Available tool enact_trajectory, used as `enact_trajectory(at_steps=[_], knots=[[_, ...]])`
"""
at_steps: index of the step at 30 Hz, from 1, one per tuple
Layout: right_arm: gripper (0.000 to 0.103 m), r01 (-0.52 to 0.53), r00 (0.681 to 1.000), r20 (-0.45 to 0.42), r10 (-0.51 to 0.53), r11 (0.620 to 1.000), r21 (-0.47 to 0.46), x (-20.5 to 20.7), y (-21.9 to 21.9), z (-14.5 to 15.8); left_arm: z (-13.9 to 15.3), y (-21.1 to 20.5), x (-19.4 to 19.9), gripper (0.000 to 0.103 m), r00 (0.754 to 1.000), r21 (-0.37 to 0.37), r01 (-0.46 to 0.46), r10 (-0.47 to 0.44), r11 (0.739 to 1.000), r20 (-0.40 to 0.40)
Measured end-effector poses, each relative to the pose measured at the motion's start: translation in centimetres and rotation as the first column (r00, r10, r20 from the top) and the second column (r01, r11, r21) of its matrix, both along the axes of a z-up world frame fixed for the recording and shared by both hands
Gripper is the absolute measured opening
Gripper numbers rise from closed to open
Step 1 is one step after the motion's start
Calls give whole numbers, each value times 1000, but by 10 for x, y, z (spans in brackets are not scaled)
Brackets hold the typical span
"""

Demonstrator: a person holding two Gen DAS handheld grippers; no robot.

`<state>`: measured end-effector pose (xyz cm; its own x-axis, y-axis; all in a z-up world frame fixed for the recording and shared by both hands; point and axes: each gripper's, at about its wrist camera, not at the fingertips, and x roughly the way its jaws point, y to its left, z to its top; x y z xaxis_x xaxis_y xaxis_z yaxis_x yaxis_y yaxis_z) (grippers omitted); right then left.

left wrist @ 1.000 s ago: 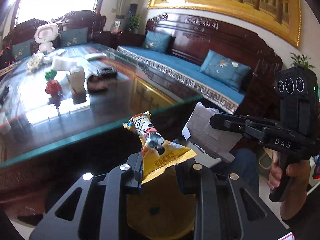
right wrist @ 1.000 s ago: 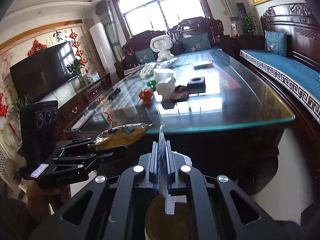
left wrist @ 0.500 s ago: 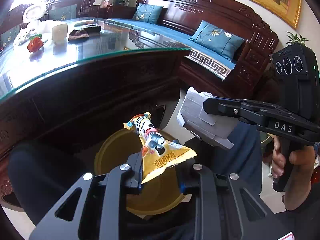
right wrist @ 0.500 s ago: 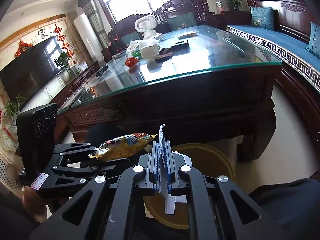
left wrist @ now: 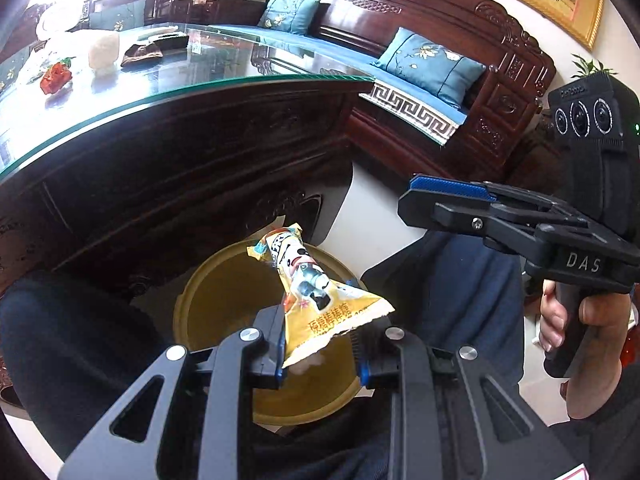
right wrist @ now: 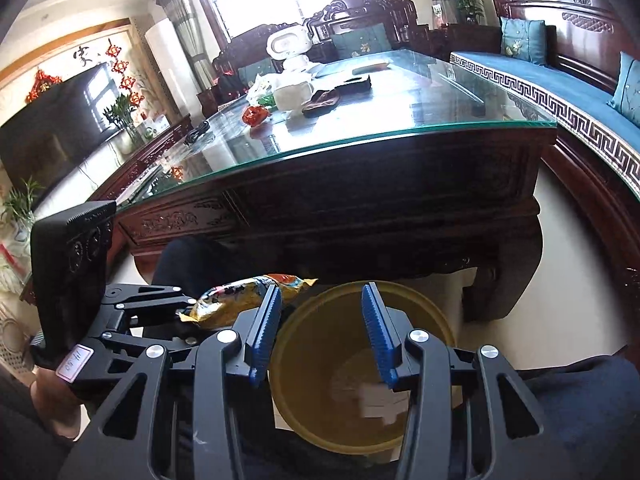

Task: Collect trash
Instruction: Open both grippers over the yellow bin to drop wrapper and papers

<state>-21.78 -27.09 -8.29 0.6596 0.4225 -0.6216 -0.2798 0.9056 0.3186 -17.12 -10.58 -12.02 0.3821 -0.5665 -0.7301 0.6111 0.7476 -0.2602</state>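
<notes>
- Since a second ago I see both grippers lowered from table height to above the yellow bin (left wrist: 224, 316), and the grey-white card the right gripper (right wrist: 322, 330) pinched is gone from it: its jaws have just been opening and nothing is between them.
- Left wrist view: my left gripper (left wrist: 318, 346) is clamped on the snack wrapper (left wrist: 316, 304), a crinkled, glossy yellow foil packet with a cartoon print and red characters. Its torn flat end sits in the blue-padded fingers (left wrist: 280, 344) and its twisted end points up and away, above the bin's mouth.
- The bin is round, smooth plastic with a rolled rim, on the pale floor beside the dark carved wooden table (left wrist: 200, 152) with its glass top.
- The right gripper shows at the right of this view as matte black linkage with one ribbed blue pad, held by a hand (left wrist: 580, 328).
- Right wrist view: the right gripper's ribbed blue pads (right wrist: 264, 332) stand apart over the open bin.
- Inside, on the bottom, lies a pale, blurred scrap of card (right wrist: 378, 398).
- The wrapper shows at the left, held sideways near the rim by the left gripper.
</notes>
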Motion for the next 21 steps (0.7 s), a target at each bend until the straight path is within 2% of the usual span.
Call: enact_trajectory(at_steps=[21], knots=[[43,29,996,-79,-29,1000,-3,7,-17,-23,-27,-29,10,28,994,51,71,-66,996,-92]])
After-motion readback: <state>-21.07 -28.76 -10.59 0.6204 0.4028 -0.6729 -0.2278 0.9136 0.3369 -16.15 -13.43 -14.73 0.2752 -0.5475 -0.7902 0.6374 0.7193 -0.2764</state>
